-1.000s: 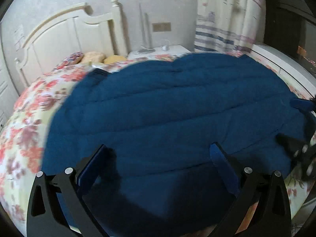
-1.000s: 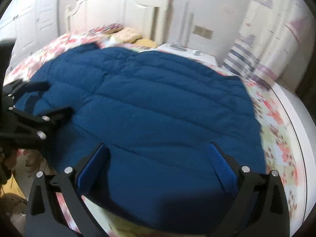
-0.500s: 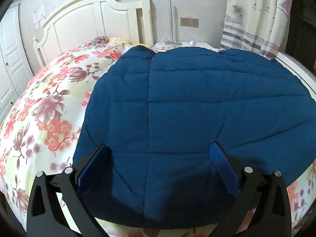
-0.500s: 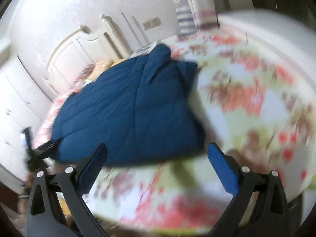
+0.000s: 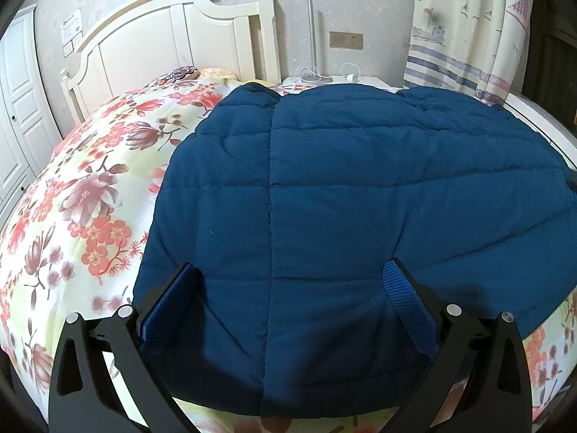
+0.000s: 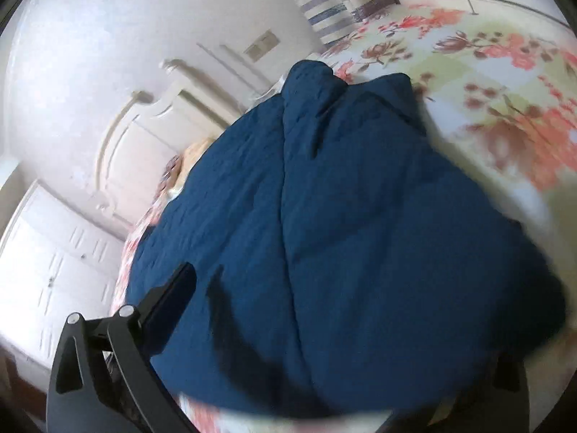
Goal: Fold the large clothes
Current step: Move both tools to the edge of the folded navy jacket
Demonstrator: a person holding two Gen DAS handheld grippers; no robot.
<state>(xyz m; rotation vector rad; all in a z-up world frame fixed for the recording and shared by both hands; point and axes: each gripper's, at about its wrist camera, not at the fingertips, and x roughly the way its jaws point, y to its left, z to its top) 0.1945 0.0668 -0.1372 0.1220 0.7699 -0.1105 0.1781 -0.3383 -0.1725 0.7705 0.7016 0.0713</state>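
Note:
A dark blue quilted coat (image 5: pixel 360 180) lies spread flat on the floral bedcover (image 5: pixel 90 198). My left gripper (image 5: pixel 288 270) hovers open over the coat's near hem, both blue pads showing, nothing between them. In the right wrist view the picture is tilted and blurred, and the coat (image 6: pixel 360 216) fills it. My right gripper (image 6: pixel 288 278) is wide and its jaws are closing. Its left finger (image 6: pixel 173 288) stands above the fabric, while the other finger is hidden under the coat's edge. So the coat's edge is between the jaws, not visibly pinched.
A white headboard (image 5: pixel 173 36) and a pillow (image 5: pixel 184 72) stand at the far end of the bed. A nightstand (image 5: pixel 342 81) with a lamp and cables is beside it, a curtain (image 5: pixel 468 29) to the right and white wardrobe doors (image 5: pixel 14 108) to the left.
My right gripper has rolled and swung down to the coat's side edge, so the coat now fills its view. It is gone from the left view, which shifted left early on.

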